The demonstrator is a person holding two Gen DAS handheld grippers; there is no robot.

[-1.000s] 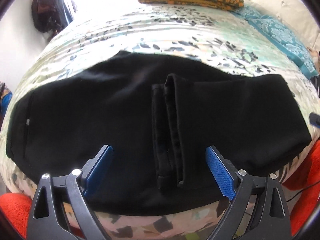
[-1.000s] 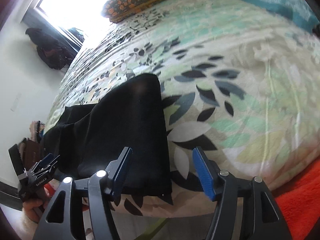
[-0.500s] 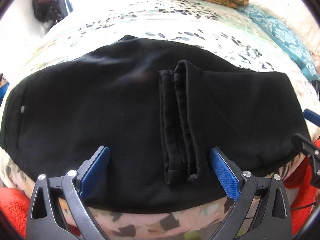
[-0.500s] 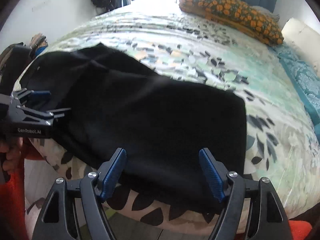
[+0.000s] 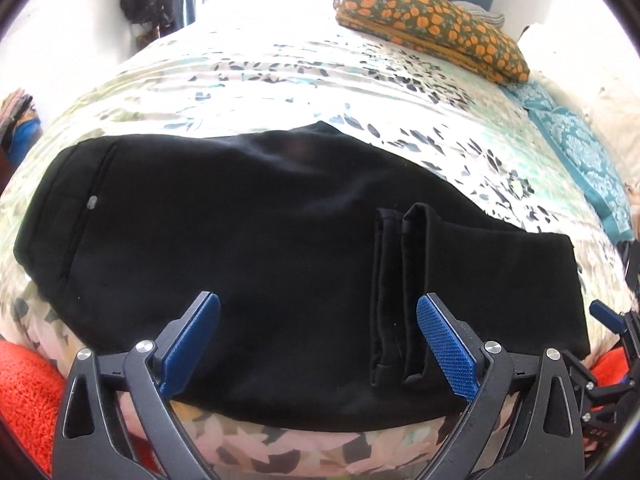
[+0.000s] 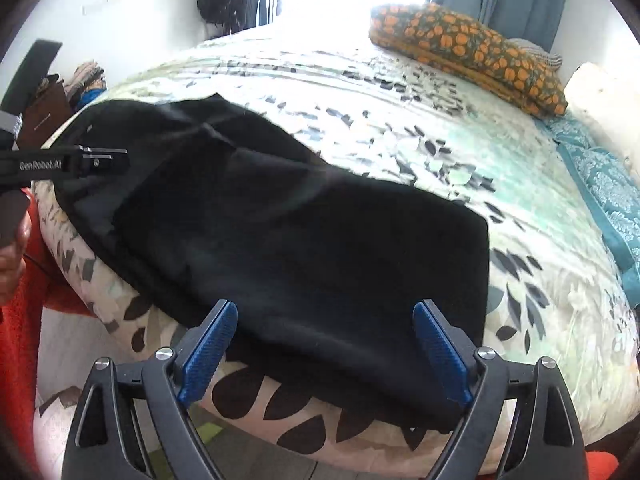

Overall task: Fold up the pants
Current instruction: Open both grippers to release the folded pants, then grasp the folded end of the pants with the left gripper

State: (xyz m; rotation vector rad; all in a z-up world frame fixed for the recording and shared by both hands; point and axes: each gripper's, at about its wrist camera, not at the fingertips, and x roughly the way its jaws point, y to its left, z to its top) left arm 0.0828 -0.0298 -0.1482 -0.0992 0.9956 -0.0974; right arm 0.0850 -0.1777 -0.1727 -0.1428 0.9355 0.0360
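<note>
the black pants [image 5: 248,240] lie folded on the bed [image 5: 320,92], now seen further left than a second ago. left gripper [image 5: 318,344] jaws wide, empty. right gripper [image 6: 324,348] jaws have just been opening, nothing between them.

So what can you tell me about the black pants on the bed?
The pants are plain black, soft-looking cloth, already folded once so the two leg hems lie side by side on top, near the middle. A small pale button shows near the waist end. They lie flat along the near edge of the flowery bedspread, with only a few soft creases. No fingers touch them; both grippers hang open above the near edge.
</note>
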